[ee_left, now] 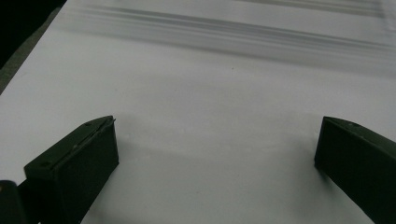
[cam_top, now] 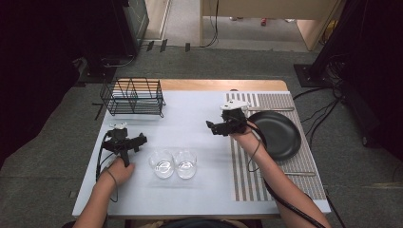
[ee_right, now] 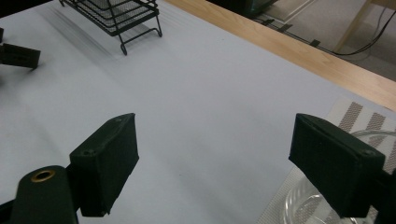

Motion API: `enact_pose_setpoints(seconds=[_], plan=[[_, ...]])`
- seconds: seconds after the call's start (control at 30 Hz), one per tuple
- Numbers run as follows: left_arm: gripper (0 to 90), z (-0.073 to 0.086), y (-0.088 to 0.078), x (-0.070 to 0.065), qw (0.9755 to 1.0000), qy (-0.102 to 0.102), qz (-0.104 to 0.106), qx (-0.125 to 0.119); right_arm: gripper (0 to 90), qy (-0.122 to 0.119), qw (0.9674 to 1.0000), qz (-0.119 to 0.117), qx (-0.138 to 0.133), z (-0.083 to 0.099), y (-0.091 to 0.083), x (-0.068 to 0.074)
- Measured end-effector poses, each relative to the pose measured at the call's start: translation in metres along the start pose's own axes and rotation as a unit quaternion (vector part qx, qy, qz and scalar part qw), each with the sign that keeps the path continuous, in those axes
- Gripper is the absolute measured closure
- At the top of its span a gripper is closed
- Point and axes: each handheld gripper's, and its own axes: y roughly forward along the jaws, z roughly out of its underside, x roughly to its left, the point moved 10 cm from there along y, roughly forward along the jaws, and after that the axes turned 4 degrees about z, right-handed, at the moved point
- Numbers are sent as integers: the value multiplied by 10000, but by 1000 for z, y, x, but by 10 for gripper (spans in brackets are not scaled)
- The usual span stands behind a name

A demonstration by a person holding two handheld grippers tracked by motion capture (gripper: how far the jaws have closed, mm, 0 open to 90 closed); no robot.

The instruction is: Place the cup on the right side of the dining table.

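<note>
High view: table (cam_top: 190, 84) w/ a pale cover (cam_top: 190, 114) over most of it, wood edge bare at the far side. A striped placemat (cam_top: 247, 183) on the person's right marks out an eating place. Wire rack (cam_top: 133, 97) stands far left, upright and apparently empty, prob. parked there to take dishes or glasses. Black plate (cam_top: 278, 135) lies flat on the placemat w/ nothing on it, and a slim utensil (cam_top: 278, 109) lies beyond it. Two clear glasses (cam_top: 162, 164) (cam_top: 185, 164) stand upright near the front edge, side by side and about touching. Both look empty, and they sit between the two hands, so either could reach them. Left gripper (cam_top: 140, 141) hangs just left of the glasses. In the left gripper view (ee_left: 217, 120) its jaws are wide apart over bare cover, nothing between. Right gripper (cam_top: 212, 127) is at the placemat's left edge, jaws apart and empty in the right gripper view (ee_right: 215, 116). A clear glass piece (ee_right: 308, 207) sits on the placemat just beside its right-hand jaw, not gripped. Can't tell what it is or if anything's in it.
</note>
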Motion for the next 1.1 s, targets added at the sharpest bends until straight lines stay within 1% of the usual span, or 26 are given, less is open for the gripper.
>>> enact_pose_setpoints(seconds=[0.1, 0.27, 0.53, 0.6, 0.67, 0.87, 1.1], plan=[[0, 0, 0, 0, 10000, -1, 0, -1, 157, 2, 10000, -88, -38, 0, 1, 2], [0, 0, 0, 0, 10000, -1, -1, -1, 159, 31, 9999, -106, -20, 2, 3, 2], [0, 0, 0, 0, 10000, -2, 0, -2, 167, -13, 9999, -118, 33, 7, 7, 3], [0, 0, 0, 0, 10000, -1, 0, -1, 172, -3, 9998, -179, 10, 7, 8, 5], [0, 0, 0, 0, 10000, 0, 0, 1, 176, -37, 9998, -180, -11, 8, 10, 6], [0, 0, 0, 0, 10000, -1, 1, 0, 178, -75, 9998, -194, 57, 12, 14, 7], [0, 0, 0, 0, 10000, -1, 0, -1, 178, -42, 9995, -266, 134, 16, 18, 10]])
